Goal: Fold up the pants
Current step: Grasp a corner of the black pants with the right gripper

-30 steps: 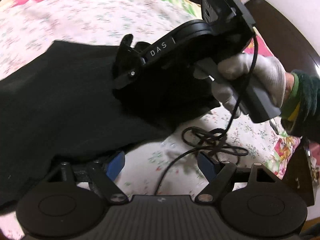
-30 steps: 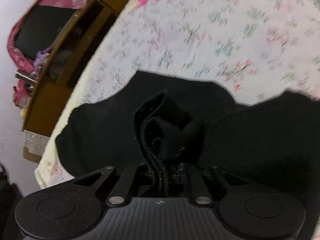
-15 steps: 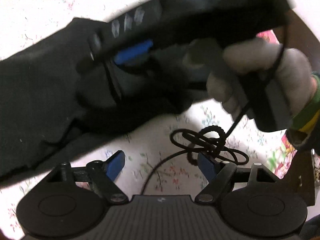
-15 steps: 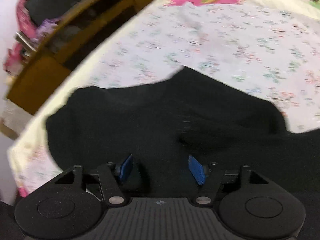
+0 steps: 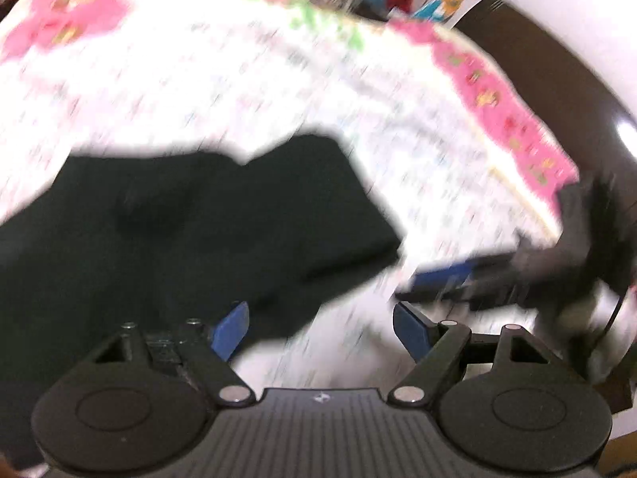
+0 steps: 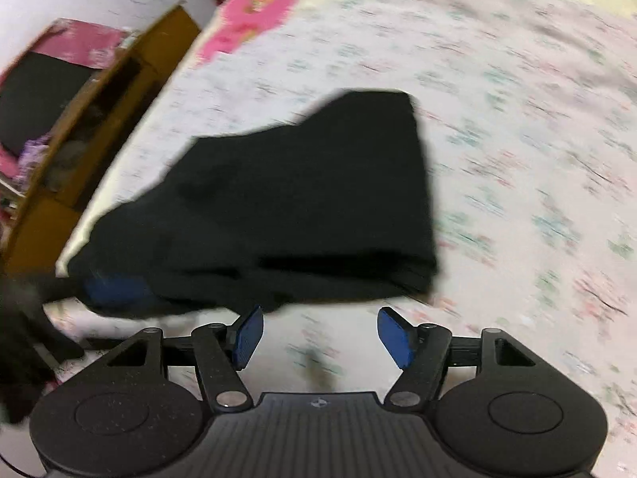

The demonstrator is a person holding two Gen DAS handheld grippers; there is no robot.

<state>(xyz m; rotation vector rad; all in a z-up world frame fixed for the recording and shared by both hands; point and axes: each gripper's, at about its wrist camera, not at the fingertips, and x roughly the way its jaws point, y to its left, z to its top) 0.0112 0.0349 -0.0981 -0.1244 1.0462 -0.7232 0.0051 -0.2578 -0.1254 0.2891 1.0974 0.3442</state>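
- Folding looks near done, judging by the compact stack; perhaps only a last tidy or smoothing left.
- Black pants (image 6: 302, 207) lying on the bed (image 6: 517, 127), on its flowered sheet, doubled over into a thick bundle with layered edges along the near side.
- Uneven far outline, one corner jutting up; motion blur hides finer creases.
- Left tool (image 5: 320, 332) spread wide, holding nothing, its left pad over the pants' near edge.
- Right tool (image 6: 320, 336) spread wide too, empty, just short of the bundle.
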